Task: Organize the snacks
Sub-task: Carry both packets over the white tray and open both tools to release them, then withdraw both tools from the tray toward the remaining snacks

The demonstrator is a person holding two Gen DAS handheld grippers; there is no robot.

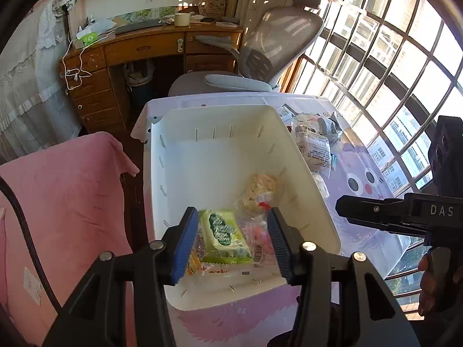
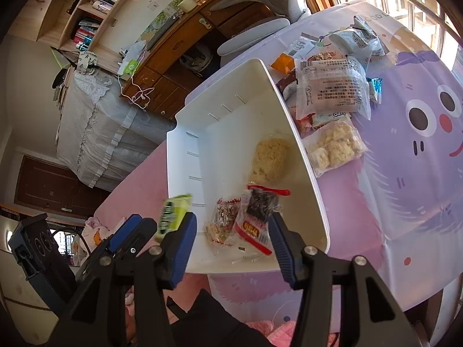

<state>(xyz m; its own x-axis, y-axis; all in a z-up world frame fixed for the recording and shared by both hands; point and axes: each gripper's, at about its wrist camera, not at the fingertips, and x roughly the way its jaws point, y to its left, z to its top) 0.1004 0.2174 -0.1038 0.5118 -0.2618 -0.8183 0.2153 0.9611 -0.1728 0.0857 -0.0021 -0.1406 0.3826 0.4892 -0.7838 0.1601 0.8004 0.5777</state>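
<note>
Left tongs [image 1: 231,212]: jaws apart, blue pads [image 1: 182,245] clear on both sides of a green snack packet [image 1: 224,235] that sits in the gap between them. Neither pad presses on it. In the right wrist view the same packet is smeared with blur just off the left tongs' tips, at the bin's near left rim; cannot tell whether it rests on the bin floor or is loose in the air.

Right tongs [image 2: 231,217]: jaws apart, nothing gripped. Directly beyond the gap lies a red-edged clear packet [image 2: 257,219] with dark contents, flat on the bin floor. Just left of it is a crinkled clear packet [image 2: 224,219] of brownish pieces.

White bin [image 1: 214,110]: open-topped, slotted walls, standing on the bench [image 2: 405,188] ahead of and beneath both tongs. Farther ahead of the tongs, toward the bin's right wall, is a pale puffed-rice packet [image 2: 272,156].

Beyond the right tongs and to their right, outside the bin wall, a heap of unsorted snacks [image 2: 332,86] lies on the bench's purple cartoon cloth; a bag of pale crisp squares [image 2: 332,147] lies nearest, touching the bin's outer wall.

The two tongs are side by side over the bin's near end, the left one just left of the right one.
</note>
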